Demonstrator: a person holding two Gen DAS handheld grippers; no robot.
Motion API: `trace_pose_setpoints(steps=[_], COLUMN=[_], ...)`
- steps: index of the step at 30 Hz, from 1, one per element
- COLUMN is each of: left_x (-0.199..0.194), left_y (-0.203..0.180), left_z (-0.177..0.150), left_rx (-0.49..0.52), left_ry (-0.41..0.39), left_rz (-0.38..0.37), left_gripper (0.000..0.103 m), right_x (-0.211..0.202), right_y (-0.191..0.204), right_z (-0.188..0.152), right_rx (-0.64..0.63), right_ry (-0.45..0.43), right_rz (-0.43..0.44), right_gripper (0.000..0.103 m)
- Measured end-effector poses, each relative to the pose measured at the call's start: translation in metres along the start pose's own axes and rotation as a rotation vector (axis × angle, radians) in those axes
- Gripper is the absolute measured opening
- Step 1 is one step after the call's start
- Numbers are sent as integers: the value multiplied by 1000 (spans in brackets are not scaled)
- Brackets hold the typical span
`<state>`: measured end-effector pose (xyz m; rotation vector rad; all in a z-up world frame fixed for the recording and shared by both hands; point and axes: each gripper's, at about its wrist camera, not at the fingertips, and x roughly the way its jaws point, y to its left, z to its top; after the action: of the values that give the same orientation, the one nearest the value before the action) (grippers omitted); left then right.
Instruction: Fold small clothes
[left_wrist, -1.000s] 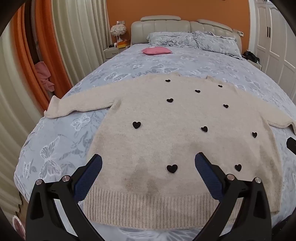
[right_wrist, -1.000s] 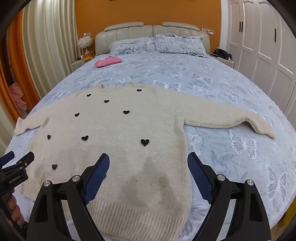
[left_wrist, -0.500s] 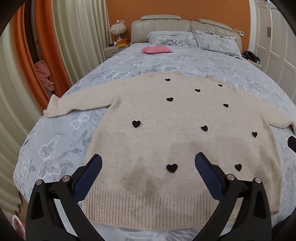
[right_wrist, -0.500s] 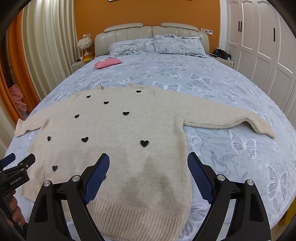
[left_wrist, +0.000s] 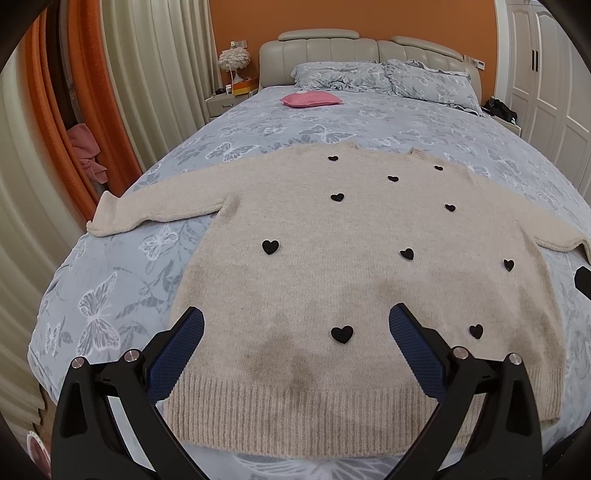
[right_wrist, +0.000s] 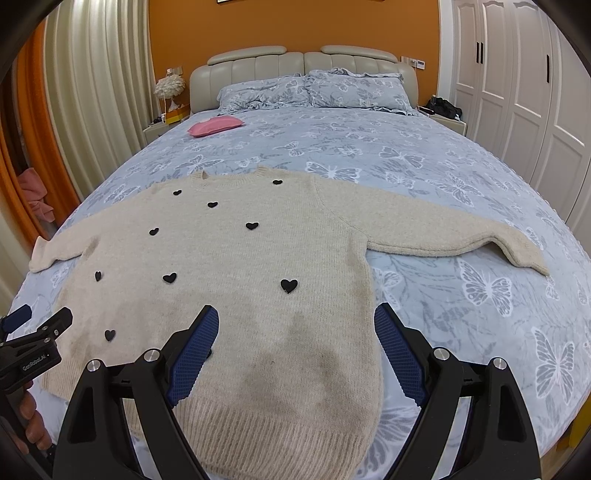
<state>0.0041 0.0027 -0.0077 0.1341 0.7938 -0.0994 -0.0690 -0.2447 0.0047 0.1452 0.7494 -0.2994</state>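
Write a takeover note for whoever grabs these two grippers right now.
Left gripper: jaws open, empty, above the sweater's hem.
Right gripper: jaws open, empty, above the hem near the sweater's right edge.
Beige sweater with black hearts: lies flat and face up on the butterfly bedspread, both sleeves spread out to the sides, hem nearest you.
Pink cushion: farther up the bed, apart from the sweater.
Done: sweater spread out.
Left: all the folding; no fold is made yet.
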Motion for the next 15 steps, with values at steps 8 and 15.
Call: trace_pose_setpoints(steps=[8,15], left_x=[0,1], left_y=[-1,-1], left_z=[0,0], left_rx=[1,2], left_ry=[-1,0], left_rz=[1,2], left_gripper=[98,98], right_x=[-1,-1], right_y=[0,-1], right_z=[0,0], right_rx=[2,2], right_ry=[-3,-1], right_rz=[1,2], right_gripper=[84,84])
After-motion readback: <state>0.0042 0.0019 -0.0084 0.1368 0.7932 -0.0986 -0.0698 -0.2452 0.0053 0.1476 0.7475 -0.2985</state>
